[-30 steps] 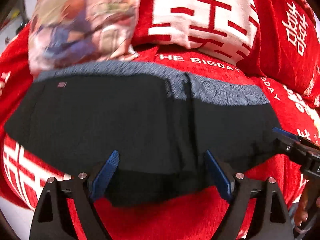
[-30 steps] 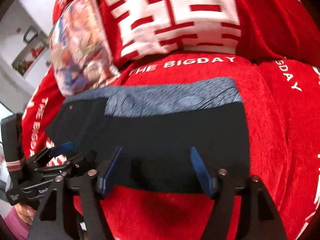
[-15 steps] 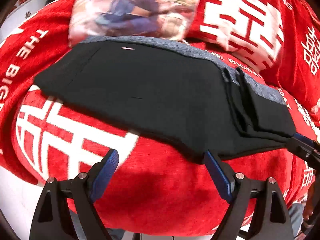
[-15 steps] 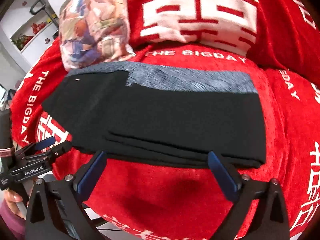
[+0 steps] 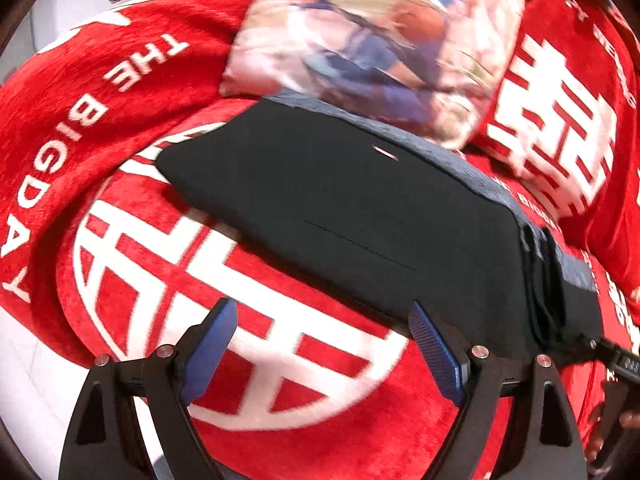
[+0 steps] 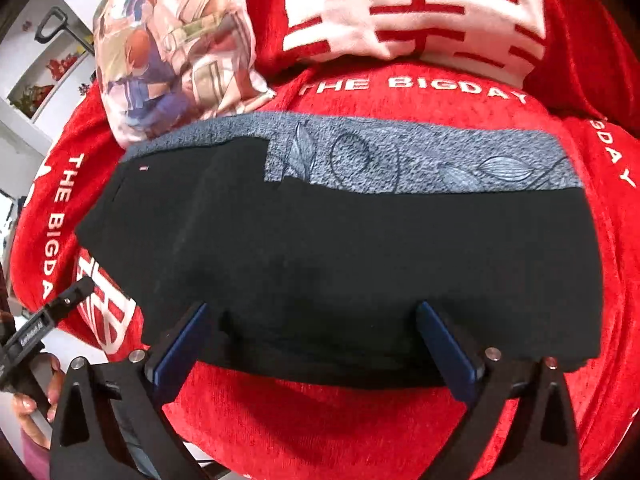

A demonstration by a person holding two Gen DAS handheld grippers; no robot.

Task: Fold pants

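Already the black pants (image 6: 360, 264) lie as a flat folded stack on the red blanket (image 6: 400, 432), below the pillows; the right gripper (image 6: 310, 344), jaws just opened, and the left gripper (image 5: 324, 354) both gape empty, so little seems left

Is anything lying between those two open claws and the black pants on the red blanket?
Nothing visible is in the way. The right hand-held gripper is open at the near edge of the folded pants. The left hand-held gripper is open over bare red blanket beside them. The picture pillow sits behind the pants.
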